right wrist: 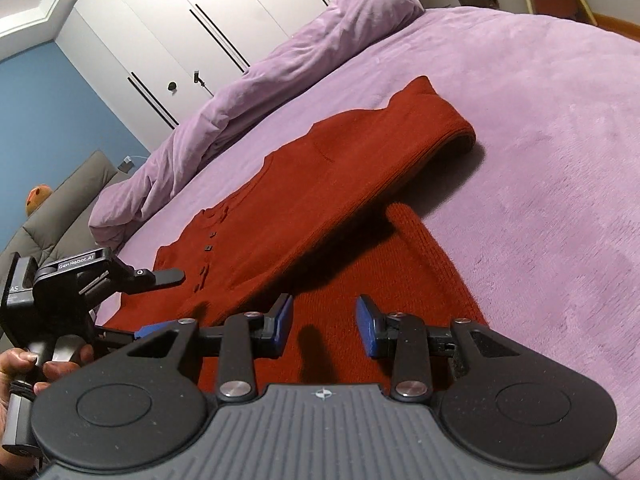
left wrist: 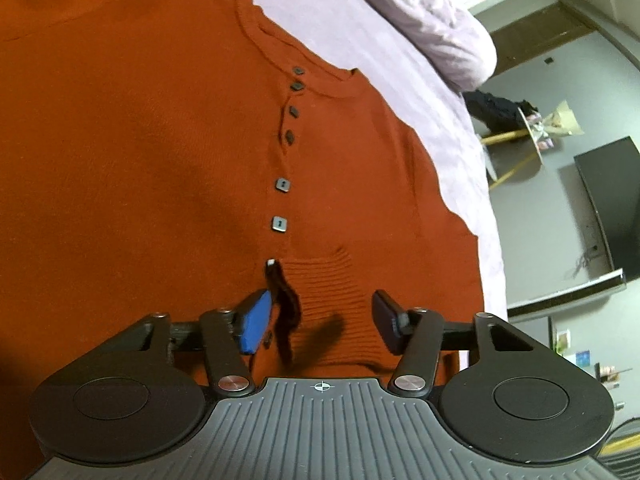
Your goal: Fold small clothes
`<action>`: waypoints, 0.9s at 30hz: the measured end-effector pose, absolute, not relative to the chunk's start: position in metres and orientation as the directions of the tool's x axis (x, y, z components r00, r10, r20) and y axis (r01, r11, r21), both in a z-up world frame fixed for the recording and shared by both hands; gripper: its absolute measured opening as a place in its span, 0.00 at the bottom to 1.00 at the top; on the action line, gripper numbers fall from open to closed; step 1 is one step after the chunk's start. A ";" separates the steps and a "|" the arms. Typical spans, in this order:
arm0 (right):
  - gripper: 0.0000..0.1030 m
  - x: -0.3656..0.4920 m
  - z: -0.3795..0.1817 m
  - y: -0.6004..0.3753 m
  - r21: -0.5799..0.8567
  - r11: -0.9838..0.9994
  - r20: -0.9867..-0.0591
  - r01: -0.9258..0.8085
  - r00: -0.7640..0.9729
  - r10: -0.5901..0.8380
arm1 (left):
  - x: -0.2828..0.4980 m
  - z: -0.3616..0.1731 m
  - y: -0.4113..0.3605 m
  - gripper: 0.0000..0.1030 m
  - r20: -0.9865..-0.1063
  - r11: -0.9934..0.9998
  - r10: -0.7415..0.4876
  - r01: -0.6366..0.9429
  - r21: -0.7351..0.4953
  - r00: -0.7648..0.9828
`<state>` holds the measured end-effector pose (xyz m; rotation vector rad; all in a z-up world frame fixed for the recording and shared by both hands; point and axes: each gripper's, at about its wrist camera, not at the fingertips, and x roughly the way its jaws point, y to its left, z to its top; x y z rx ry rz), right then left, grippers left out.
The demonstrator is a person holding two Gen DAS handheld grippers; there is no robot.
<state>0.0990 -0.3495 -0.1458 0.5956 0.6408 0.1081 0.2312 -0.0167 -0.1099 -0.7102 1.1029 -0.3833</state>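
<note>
A rust-red knit cardigan (left wrist: 160, 152) with a row of square dark buttons (left wrist: 282, 185) lies flat on the lilac bed cover (left wrist: 360, 32). My left gripper (left wrist: 320, 320) hovers over its ribbed hem, open, with the button placket's lower end and flat cloth between the fingers and the pads apart from it. In the right wrist view the cardigan (right wrist: 320, 184) shows a long folded sleeve (right wrist: 432, 128) lying across it. My right gripper (right wrist: 324, 328) is open just above the near red cloth, pinching nothing. The left gripper (right wrist: 160, 304) sits at the cardigan's left edge.
A rolled lilac duvet (right wrist: 240, 104) runs along the far side of the bed, before white wardrobe doors (right wrist: 192, 12). A grey sofa (right wrist: 64, 208) stands at left. Beyond the bed edge are a dark screen (left wrist: 612, 208) and a wooden stool (left wrist: 520, 136). A person's hand (right wrist: 24, 364) holds the left gripper's handle.
</note>
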 end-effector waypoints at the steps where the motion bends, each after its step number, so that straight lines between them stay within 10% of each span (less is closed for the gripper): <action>1: 0.33 0.099 -0.145 -0.350 0.556 0.827 -0.530 0.084 0.802 0.275 | 0.230 -0.110 -0.013 0.56 -0.661 0.705 -0.619 -0.069 -0.706 0.424; 12: 0.33 0.100 -0.144 -0.353 0.575 0.813 -0.531 0.089 0.797 0.289 | 0.216 -0.101 -0.003 0.56 -0.576 0.625 -0.683 -0.048 -0.779 0.450; 19: 0.33 0.100 -0.146 -0.357 0.581 0.809 -0.530 0.089 0.796 0.293 | 0.229 -0.124 -0.015 0.51 -0.666 0.691 -0.643 -0.088 -0.717 0.377; 22: 0.33 0.099 -0.147 -0.357 0.578 0.811 -0.530 0.085 0.796 0.294 | 0.240 -0.129 -0.020 0.39 -0.662 0.685 -0.647 -0.092 -0.722 0.380; 24: 0.32 0.100 -0.147 -0.356 0.574 0.815 -0.533 0.085 0.794 0.292 | 0.249 -0.130 -0.024 0.11 -0.676 0.701 -0.634 -0.091 -0.707 0.375; 27: 0.30 0.100 -0.147 -0.356 0.571 0.817 -0.535 0.088 0.794 0.288 | 0.261 -0.132 -0.027 0.07 -0.678 0.693 -0.634 -0.114 -0.712 0.372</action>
